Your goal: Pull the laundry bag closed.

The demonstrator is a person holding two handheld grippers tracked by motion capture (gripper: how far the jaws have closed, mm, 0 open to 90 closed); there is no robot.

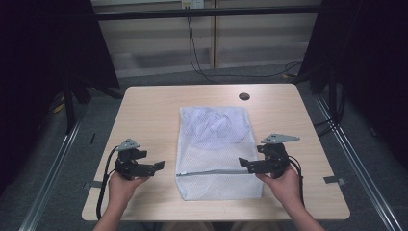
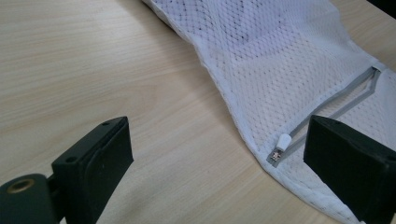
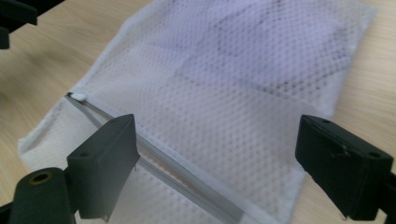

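Note:
A white mesh bag (image 1: 215, 144) lies flat in the middle of the wooden table (image 1: 149, 110), with something pale and bunched inside its far half. A grey zipper (image 1: 211, 172) runs across its near part, and the white pull (image 2: 282, 142) sits at the bag's left edge. My left gripper (image 1: 159, 166) hovers just left of the bag, pointing at it, open; between its jaws (image 2: 219, 158) show the bare table and the bag's edge. My right gripper (image 1: 243, 163) is at the bag's right edge, open, over the mesh (image 3: 224, 93) and the zipper (image 3: 187, 179).
A dark round hole (image 1: 244, 96) sits near the table's far edge. Black curtains hang on both sides, and cables (image 1: 202, 67) trail over the floor beyond the table. Metal rails (image 1: 53, 173) run along the floor on either side.

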